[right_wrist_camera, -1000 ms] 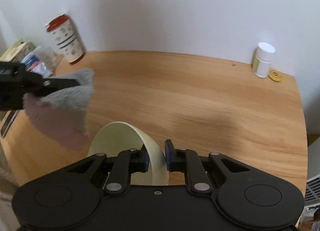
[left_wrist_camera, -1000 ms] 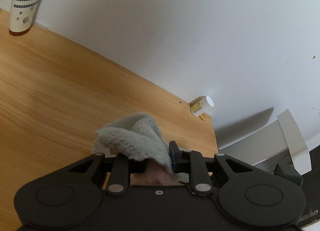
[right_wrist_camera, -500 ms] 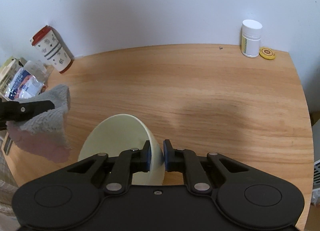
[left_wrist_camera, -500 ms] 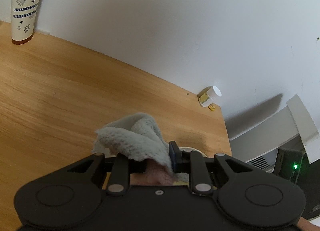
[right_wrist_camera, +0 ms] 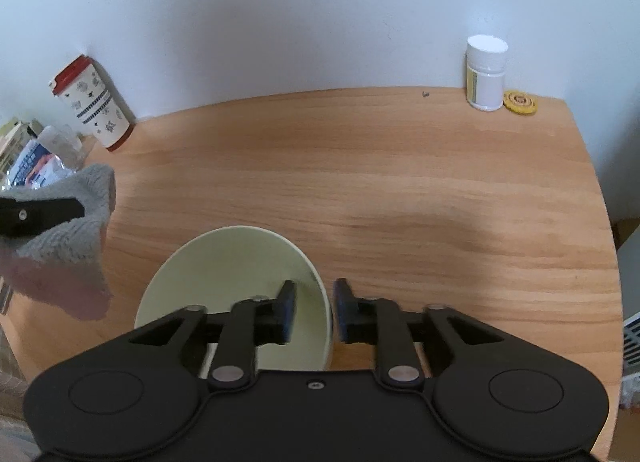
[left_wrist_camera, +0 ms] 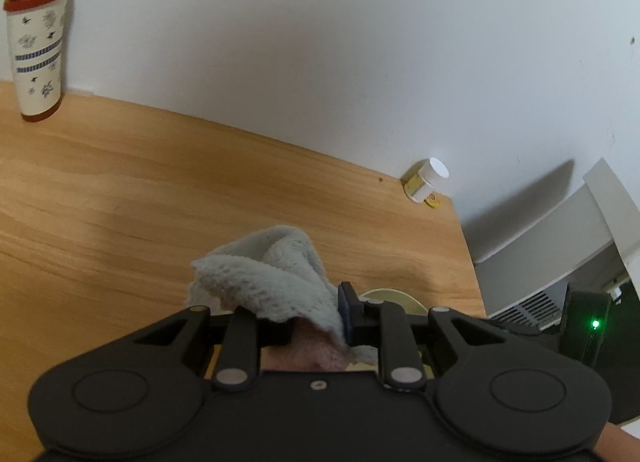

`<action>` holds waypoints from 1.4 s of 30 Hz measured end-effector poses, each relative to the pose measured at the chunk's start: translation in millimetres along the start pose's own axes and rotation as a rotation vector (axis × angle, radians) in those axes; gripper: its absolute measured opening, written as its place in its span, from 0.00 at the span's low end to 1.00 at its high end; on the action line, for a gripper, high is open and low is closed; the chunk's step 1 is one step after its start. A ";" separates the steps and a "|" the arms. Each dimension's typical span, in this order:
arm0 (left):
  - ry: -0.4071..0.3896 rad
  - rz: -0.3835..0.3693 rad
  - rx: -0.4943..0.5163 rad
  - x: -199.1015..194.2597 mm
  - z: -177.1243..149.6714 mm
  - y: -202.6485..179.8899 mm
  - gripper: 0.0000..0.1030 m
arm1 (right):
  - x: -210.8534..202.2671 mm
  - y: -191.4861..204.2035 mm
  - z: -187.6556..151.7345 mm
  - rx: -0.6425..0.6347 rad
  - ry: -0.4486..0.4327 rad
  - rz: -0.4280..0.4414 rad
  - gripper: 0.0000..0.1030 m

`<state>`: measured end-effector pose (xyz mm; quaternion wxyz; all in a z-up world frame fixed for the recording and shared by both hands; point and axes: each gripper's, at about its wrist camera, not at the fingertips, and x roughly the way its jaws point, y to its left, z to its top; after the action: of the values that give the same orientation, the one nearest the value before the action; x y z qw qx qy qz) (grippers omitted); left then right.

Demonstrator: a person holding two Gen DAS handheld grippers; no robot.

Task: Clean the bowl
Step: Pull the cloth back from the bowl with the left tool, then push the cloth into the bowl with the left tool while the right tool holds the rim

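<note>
The right gripper straddles the bowl rim, jaws parted; the left gripper clamps the cloth at 9 o'clock, wiping stage undeterminable.

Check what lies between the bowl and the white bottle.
Only bare table lies between the bowl and the bottle, as the right wrist view shows.

One pale bowl, one grey-pink cloth, one patterned cup, one white pill bottle and one yellow disc can be counted, plus two grippers.
</note>
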<state>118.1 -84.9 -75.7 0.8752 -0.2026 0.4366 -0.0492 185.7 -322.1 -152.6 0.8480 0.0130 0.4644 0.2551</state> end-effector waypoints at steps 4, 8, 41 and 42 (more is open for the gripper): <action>-0.003 0.003 0.053 0.4 3.2 -11.4 0.20 | -4.0 4.8 -1.8 -0.046 -0.028 -0.059 0.56; -0.004 -0.012 0.121 2.4 4.8 -25.6 0.20 | -18.7 -5.8 -6.3 0.018 -0.042 0.021 0.69; 0.145 -0.192 0.323 32.1 -14.9 -88.5 0.18 | -32.1 -23.4 -10.3 0.062 0.062 0.111 0.19; 0.171 -0.190 0.315 36.5 -15.6 -87.0 0.16 | -31.4 -23.3 -11.2 0.055 0.066 0.112 0.19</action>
<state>136.2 -178.8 -76.7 0.8473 -0.0983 0.4751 -0.2163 172.8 -358.7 -140.4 0.8160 0.0537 0.4974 0.2895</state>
